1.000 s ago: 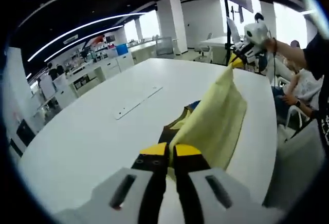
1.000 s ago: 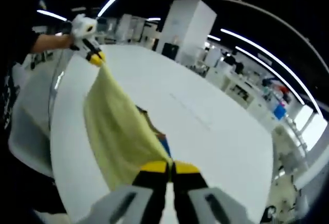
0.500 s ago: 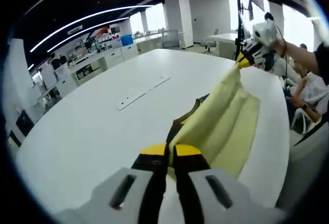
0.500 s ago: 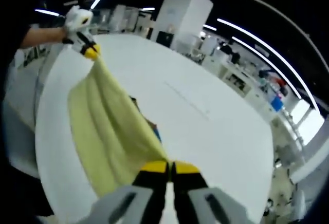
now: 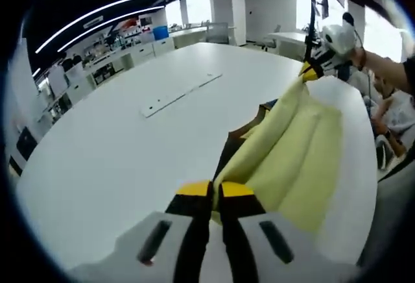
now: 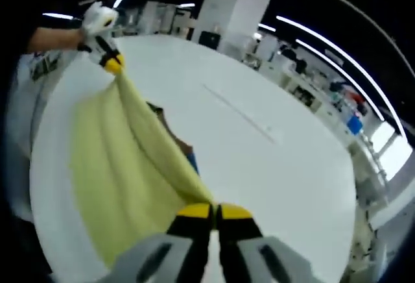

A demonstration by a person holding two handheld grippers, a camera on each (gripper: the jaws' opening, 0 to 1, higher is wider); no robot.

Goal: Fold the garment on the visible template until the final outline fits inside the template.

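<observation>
We held the pale yellow cloth garment (image 5: 292, 147) stretched between our two grippers above the large white table (image 5: 110, 159). Our left gripper (image 5: 214, 189), with its yellow-tipped jaws pressed together, pinched one corner of the garment; our right gripper (image 6: 214, 210) pinched the opposite corner the same way. In the left gripper view the right gripper appeared far right, clamped on the cloth's far corner. The garment sagged in soft folds toward the table's near edge. Beneath it a dark template with a blue patch (image 6: 170, 134) partly showed. We could read no writing or labels anywhere.
</observation>
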